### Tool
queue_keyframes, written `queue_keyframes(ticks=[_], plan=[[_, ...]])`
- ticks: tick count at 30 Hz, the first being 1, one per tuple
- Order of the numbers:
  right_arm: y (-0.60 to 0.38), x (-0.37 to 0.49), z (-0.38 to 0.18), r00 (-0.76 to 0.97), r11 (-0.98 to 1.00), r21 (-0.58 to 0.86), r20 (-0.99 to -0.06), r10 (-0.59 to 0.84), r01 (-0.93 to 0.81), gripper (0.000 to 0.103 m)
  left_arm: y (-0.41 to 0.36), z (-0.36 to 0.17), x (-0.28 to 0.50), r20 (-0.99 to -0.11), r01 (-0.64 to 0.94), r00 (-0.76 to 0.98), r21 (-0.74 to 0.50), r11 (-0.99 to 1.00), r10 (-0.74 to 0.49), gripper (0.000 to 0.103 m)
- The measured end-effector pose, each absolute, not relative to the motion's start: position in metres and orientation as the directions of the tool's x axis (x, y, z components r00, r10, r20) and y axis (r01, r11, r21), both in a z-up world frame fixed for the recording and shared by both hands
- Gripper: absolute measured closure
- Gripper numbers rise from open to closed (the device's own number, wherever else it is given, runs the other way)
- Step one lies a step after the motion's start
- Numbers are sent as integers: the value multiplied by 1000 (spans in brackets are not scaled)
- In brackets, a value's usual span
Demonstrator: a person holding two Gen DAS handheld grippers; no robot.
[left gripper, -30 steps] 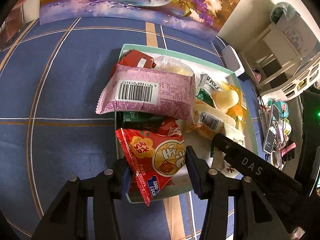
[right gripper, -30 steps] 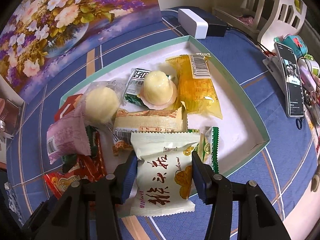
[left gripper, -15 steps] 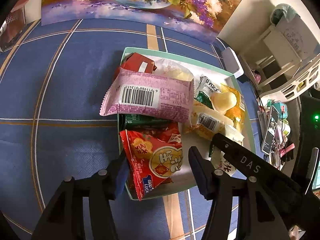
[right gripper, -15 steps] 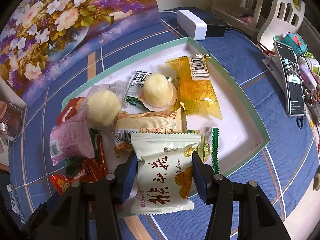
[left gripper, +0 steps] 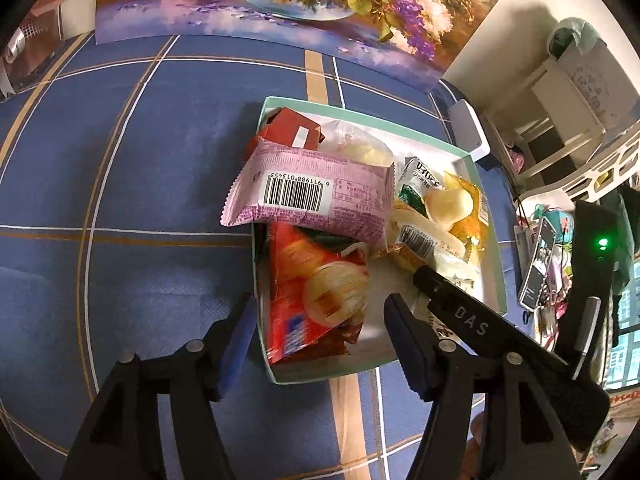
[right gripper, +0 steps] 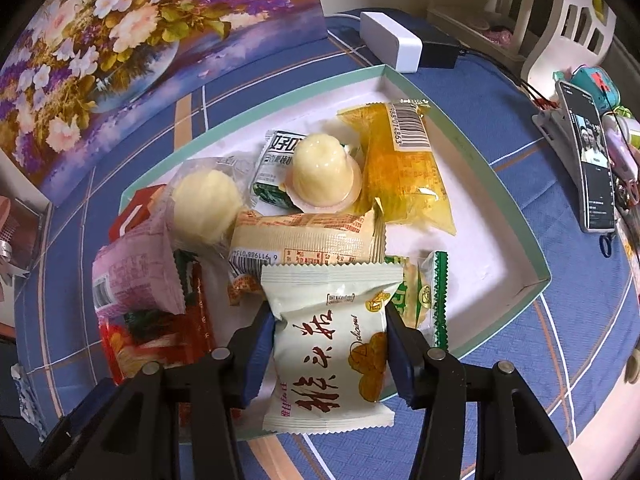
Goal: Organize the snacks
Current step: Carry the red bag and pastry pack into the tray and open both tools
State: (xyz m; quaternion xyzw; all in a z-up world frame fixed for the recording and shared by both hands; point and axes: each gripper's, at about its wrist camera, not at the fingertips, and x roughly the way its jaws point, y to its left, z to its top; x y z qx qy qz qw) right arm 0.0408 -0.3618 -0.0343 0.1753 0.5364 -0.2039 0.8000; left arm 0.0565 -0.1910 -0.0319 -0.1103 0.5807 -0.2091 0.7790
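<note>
A shallow white tray with a mint-green rim holds several snacks. My left gripper is open, its fingers apart on either side of a red snack packet that lies in the tray's near corner, not gripped. A pink packet lies across the tray's left rim above it. My right gripper is shut on a white pastry packet, held over the tray's near edge. The right gripper's arm crosses the left wrist view.
In the tray are a yellow packet, a jelly cup, a cream bun, a beige packet and a red box. A white box and a phone sit on the blue cloth.
My left gripper has opened, let go of the red packet and drawn back a little; the packet now lies in the tray. My right gripper still holds the white packet, barely moved.
</note>
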Motion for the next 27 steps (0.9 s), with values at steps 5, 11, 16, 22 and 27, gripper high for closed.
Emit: queue_keyframes(ticks=[5, 11, 16, 22, 27], plan=[[-364, 39, -29, 352, 854, 72, -927, -133, 515, 47, -185, -23, 56, -846, 191, 251, -434, 881, -471, 36], [-364, 37, -19, 376, 856, 78, -916, -142, 512, 47, -172, -9, 57, -831, 173, 300, -436, 883, -469, 36], [-363, 38, -20, 380, 858, 85, -915, -134, 507, 35, -161, -8, 62, -853, 138, 342, -369, 919, -394, 26], [-359, 41, -22, 374, 869, 67, -917, -140, 490, 32, -150, -18, 68, -871, 90, 351, -333, 939, -343, 23], [-358, 41, -24, 369, 871, 58, -918, -146, 489, 22, -149, -26, 71, -893, 80, 358, -261, 962, -272, 21]])
